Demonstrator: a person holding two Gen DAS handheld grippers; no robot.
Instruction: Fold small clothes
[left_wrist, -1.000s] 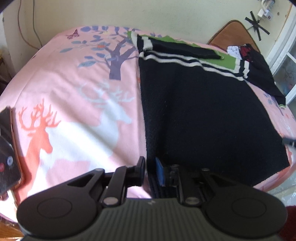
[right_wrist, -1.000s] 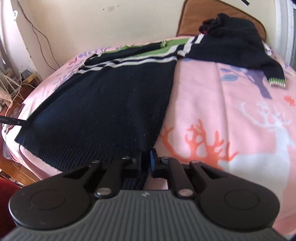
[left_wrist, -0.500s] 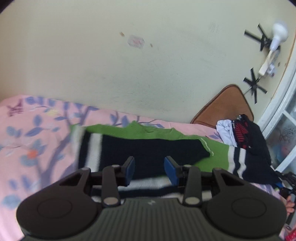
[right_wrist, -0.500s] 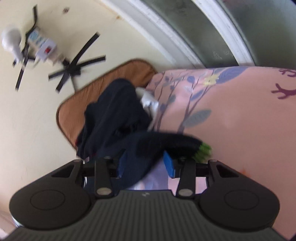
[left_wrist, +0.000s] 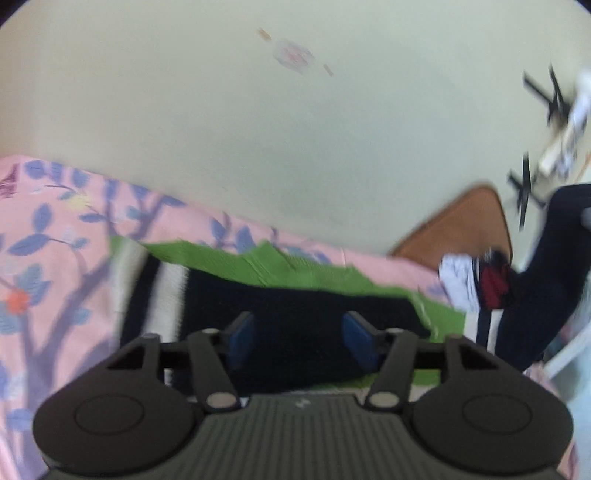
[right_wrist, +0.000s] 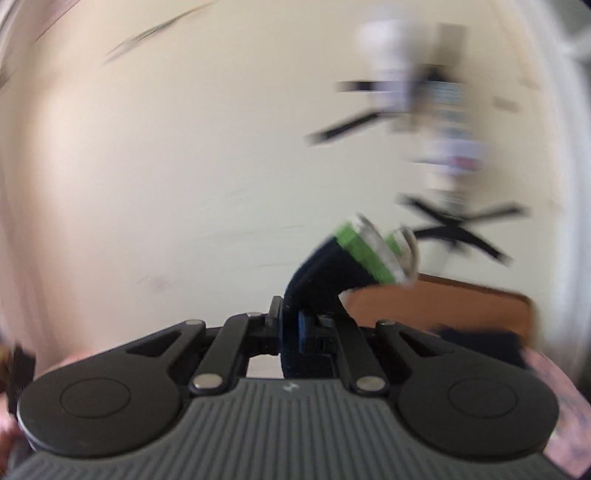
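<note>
Left wrist view: the left tongs (left_wrist: 297, 338) stand apart, their blue pads spread wide after just opening further, with nothing pinched between them. Beyond them lies the sweater (left_wrist: 288, 321), a dark knit with white stripes and a bright green yoke, spread flat on the bed (left_wrist: 55, 266). One dark sleeve is folded across the chest, just ahead of the pads. The bed cover is soft pink cloth printed with purple branches and blue leaves. At the right, a small heap of other clothes (left_wrist: 476, 284), white, red and dark, sits beside a brown rounded cushion (left_wrist: 461, 229) that leans on the pale wall (left_wrist: 295, 147). The sweater's other sleeve (left_wrist: 554, 266) rises off the bed at the right edge of the picture, drawn upward. Left of the sweater the cover lies bare and open; the wall closes the far side.

Right wrist view: heavily blurred. The right tongs (right_wrist: 290, 325) have just closed and are clamped on the dark knit sleeve (right_wrist: 325, 269), which stands up out of the grip and bends to the right, ending in a ribbed green and white cuff (right_wrist: 376, 251). Behind it are the plain cream wall (right_wrist: 166, 166), crossed black tape strips (right_wrist: 458, 221) and the top of the brown cushion (right_wrist: 443, 306). A strip of pink bed cover (right_wrist: 554, 387) shows low on the right.
</note>
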